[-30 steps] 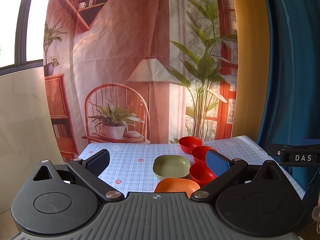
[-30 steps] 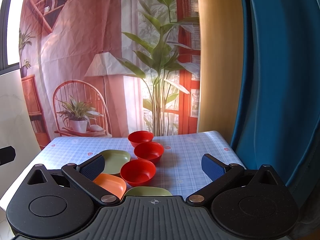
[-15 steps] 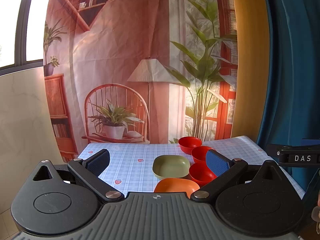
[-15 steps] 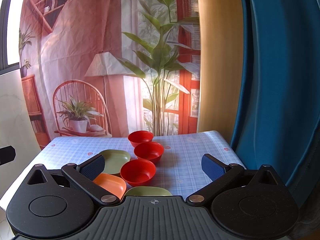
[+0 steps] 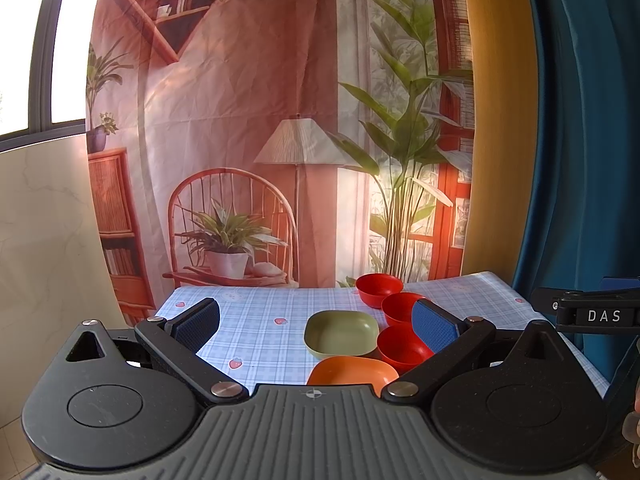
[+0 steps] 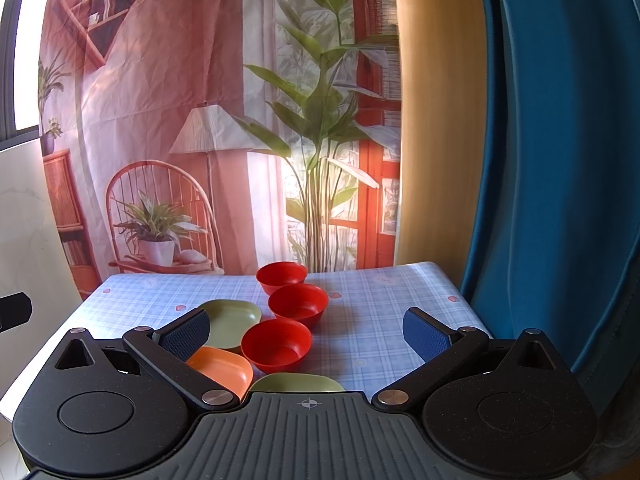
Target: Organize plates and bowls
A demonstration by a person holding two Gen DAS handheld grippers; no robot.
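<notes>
Three red bowls stand in a row on the checked tablecloth: the far one [image 6: 281, 276], the middle one [image 6: 298, 304] and the near one [image 6: 276, 344]. Left of them lie a green plate [image 6: 234, 322] and an orange plate [image 6: 222, 368]; a second green plate [image 6: 298, 383] shows at my right gripper's base. In the left wrist view the green plate [image 5: 341, 334], orange plate [image 5: 352, 370] and near red bowl [image 5: 400, 350] sit ahead. My left gripper [image 5: 316, 322] and right gripper [image 6: 306, 330] hover open and empty at the near table edge.
The table [image 6: 380, 320] ends at a printed backdrop [image 6: 224, 120] behind. A blue curtain [image 6: 560, 160] hangs at the right, a pale wall panel [image 5: 44, 240] at the left. The right gripper's body [image 5: 592, 314] shows at the right of the left wrist view.
</notes>
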